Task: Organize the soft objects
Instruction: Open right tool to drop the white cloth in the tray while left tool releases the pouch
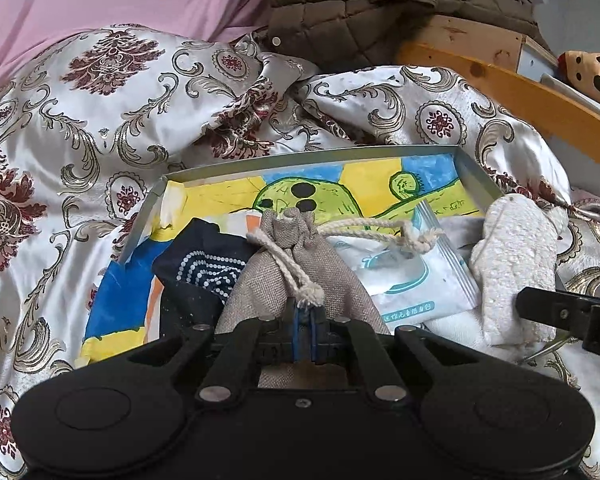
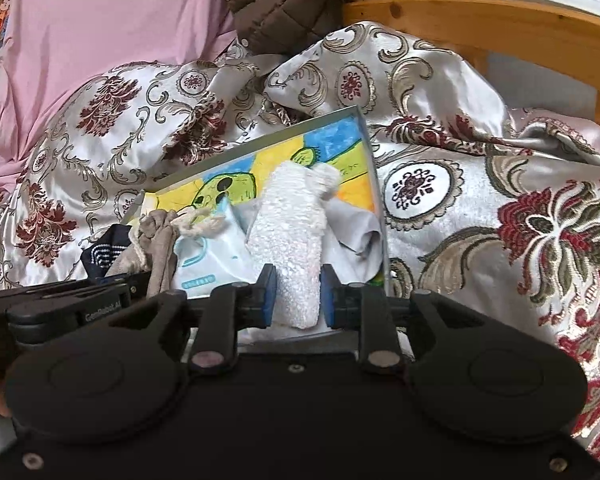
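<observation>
A shallow grey tray [image 1: 308, 158] lined with a child's colourful drawing lies on the bed. In it lie a beige linen drawstring pouch [image 1: 312, 264], a dark blue dotted cloth [image 1: 196, 268], a pale wipes packet [image 1: 412, 280] and a white fluffy sock [image 1: 516, 264]. My left gripper [image 1: 307, 332] is pinched on the near end of the pouch. In the right wrist view, my right gripper [image 2: 298, 300] has its blue pads against both sides of the white sock [image 2: 292, 232], which rests in the tray [image 2: 260, 136] at its right side. The pouch [image 2: 160, 248] lies left of it.
A rumpled satin quilt [image 1: 80, 128] with a red and gold pattern surrounds the tray. Behind it are a pink sheet [image 1: 100, 0], a brown quilted jacket [image 1: 340, 8], a wooden bed rail [image 1: 520, 92] and a spotted plush toy [image 1: 592, 72].
</observation>
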A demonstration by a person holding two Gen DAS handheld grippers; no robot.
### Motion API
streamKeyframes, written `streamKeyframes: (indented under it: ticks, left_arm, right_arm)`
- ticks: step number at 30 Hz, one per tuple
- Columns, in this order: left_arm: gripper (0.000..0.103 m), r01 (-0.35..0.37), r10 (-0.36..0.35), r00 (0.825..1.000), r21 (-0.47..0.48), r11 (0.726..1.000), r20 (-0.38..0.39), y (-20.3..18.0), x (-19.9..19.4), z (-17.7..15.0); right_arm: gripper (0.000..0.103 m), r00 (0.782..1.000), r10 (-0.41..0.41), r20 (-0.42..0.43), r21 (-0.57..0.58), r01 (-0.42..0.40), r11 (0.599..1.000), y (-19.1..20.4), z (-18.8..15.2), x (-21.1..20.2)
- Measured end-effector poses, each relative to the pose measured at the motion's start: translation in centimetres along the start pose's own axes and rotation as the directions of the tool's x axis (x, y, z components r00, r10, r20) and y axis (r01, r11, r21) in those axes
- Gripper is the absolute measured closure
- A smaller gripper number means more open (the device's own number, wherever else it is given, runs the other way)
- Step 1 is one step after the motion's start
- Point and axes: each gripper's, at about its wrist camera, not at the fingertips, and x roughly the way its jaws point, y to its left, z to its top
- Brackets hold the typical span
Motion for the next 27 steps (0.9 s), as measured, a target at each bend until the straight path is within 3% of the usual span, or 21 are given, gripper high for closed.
streamKeyframes:
  ticks: [4,13,21,27]
  left_arm:
    - [0.096,-0.002,0.002,1.000,0.006,1.000,0.003,-0.1,0.0,-0.1]
    - [0.095,-0.010,0.010,1.000,0.001,1.000,-0.018,-0.3,0.9,-0.4]
    - [0.095,-0.058,0.057,0.998,-0.040,0.998,-0.022,-1.2,1.2,-0.2]
    - [0.082,-0.061,0.059,0.998,-0.057,0.997,-0.023,-1.3,0.0,-0.5]
  right_arm:
    - [0.080,1.000,-0.021,0.001,0.005,0.021,1.000,-0.2,-0.1,-0.3]
    - [0.060,1.000,-0.024,0.007,-0.001,0.024,1.000,-0.5,-0.2,-2.5]
    - [0.055,1.000,-0.018,0.018,-0.017,0.018,1.000,-1.2,0.0,-5.2]
    - [0.039,0.999,-0.022,0.026,-0.038,0.023,0.999,-1.6,0.0,-7.2]
